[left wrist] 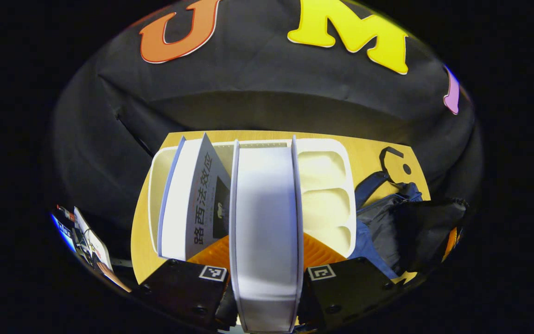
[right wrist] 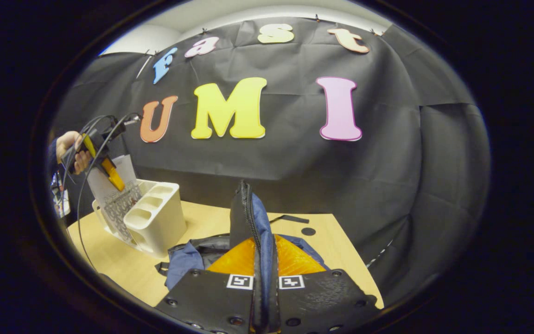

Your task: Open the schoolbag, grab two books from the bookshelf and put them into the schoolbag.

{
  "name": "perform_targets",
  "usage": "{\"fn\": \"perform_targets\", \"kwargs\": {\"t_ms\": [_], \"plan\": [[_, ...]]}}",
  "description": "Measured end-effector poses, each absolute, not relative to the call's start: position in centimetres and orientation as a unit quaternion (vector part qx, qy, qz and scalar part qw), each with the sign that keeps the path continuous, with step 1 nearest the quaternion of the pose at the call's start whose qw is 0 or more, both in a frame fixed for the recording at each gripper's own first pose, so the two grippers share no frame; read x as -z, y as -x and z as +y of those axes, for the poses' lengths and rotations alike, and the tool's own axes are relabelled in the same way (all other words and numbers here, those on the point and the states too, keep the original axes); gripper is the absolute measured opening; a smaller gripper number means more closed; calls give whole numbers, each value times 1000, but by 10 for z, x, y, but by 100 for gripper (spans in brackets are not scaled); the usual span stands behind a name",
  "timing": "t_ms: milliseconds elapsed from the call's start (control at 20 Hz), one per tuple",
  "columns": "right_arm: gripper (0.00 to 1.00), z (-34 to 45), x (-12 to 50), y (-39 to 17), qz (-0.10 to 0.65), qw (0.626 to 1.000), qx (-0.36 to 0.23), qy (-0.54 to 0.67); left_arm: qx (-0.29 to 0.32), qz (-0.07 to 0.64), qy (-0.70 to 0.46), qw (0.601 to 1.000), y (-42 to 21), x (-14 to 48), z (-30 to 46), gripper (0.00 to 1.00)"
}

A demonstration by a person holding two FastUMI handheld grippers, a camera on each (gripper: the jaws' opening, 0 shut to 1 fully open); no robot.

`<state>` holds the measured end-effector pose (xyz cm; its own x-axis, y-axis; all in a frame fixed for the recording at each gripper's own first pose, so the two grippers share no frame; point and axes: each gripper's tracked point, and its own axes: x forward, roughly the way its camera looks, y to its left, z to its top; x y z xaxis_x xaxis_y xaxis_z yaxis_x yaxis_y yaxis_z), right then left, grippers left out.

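Now the left tongs (left wrist: 267,283) clamp a white book (left wrist: 266,222) over the bookshelf (left wrist: 327,195). Off at three o'clock, the right tongs (right wrist: 265,283) pinch the schoolbag (right wrist: 253,222) flap upright on the bench (right wrist: 123,264).

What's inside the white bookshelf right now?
The white bookshelf holds a leaning book; the left gripper grips a second, thicker book. The side compartments look empty. Its floor behind the books is hidden.

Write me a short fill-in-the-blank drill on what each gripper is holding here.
1. The left gripper is shut on a ____.
2. The right gripper pinches the zippered edge of the ____.
3. The white organizer stands on the ____ table.
4. The schoolbag lies to the ____ of the organizer in the left gripper view.

Missing words: book; schoolbag; wooden; right
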<state>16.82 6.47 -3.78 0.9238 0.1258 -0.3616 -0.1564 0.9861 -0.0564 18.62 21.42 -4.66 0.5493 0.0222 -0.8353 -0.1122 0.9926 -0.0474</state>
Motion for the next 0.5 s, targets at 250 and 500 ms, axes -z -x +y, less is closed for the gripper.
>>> {"fn": "perform_targets", "kwargs": {"t_ms": [250, 500], "plan": [[6, 66, 43, -166, 181, 980, -70, 39, -28, 447, 63, 892, -129, 39, 226, 49], [5, 70, 47, -167, 185, 980, -68, 29, -31, 439, 92, 893, -78, 50, 236, 49]]}}
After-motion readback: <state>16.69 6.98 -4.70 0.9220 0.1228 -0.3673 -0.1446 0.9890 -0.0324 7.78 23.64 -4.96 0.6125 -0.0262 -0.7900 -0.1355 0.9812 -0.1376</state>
